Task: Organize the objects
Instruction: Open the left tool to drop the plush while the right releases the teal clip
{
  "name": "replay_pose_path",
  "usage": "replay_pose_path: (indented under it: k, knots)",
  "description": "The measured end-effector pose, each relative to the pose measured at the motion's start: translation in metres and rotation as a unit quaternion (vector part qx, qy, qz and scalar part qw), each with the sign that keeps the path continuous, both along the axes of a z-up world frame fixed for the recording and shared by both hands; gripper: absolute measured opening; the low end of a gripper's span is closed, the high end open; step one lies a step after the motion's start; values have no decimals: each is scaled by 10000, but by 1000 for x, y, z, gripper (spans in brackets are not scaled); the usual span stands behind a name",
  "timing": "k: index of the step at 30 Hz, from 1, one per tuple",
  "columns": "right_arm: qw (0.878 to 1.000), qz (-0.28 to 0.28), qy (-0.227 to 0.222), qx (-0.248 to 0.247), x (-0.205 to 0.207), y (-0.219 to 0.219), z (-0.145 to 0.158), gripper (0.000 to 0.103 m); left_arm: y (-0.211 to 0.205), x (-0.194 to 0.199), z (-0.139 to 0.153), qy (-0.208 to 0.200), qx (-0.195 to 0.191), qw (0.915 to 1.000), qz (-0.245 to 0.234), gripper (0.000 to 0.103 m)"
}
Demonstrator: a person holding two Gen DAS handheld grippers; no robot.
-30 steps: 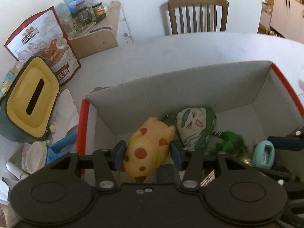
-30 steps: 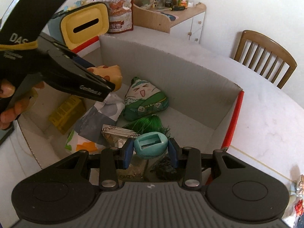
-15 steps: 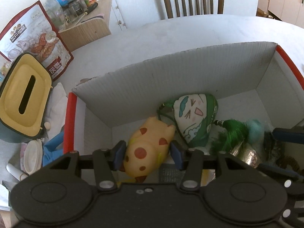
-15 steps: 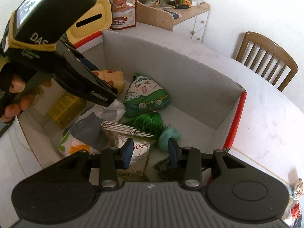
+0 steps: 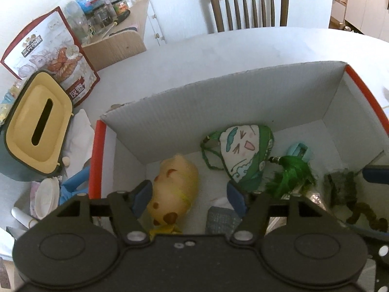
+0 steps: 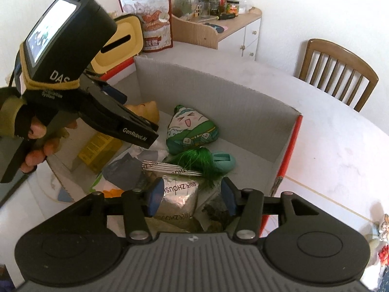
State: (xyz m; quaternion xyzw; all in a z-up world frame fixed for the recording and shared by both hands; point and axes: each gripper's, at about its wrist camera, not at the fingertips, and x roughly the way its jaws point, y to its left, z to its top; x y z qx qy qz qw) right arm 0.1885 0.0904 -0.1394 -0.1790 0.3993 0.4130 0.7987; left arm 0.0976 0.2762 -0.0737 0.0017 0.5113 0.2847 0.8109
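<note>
Both tongs, the left tongs (image 5: 188,198) and the right tongs (image 6: 190,196), hang wide and empty over the box (image 5: 243,112), the yellow spotted toy (image 5: 173,189) lies dropped inside, so next they likely need another thing from the tabletop (image 5: 218,51).

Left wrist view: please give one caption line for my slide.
Open left gripper above a spotted yellow toy lying in the cardboard box beside a green plush.

A white table (image 5: 243,56) bears an open cardboard box (image 5: 218,112) (red-edged flaps); beside its left wall sit a yellow-lidded tissue box (image 5: 36,124), a snack bag (image 5: 56,58), crumpled tissue (image 5: 77,133) and small clutter.
</note>
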Motion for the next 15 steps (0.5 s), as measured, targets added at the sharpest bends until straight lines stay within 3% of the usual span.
replay_pose_path:
  k: [4,15]
  knots:
    - [9998,-102,31,164,-1,-10,9,55,-5,-4,6,-122,5,9999,15,75]
    - [9982,-272,-80,521,-10,-40,37,60,-22,-22,26,-449,10,9990,80,82]
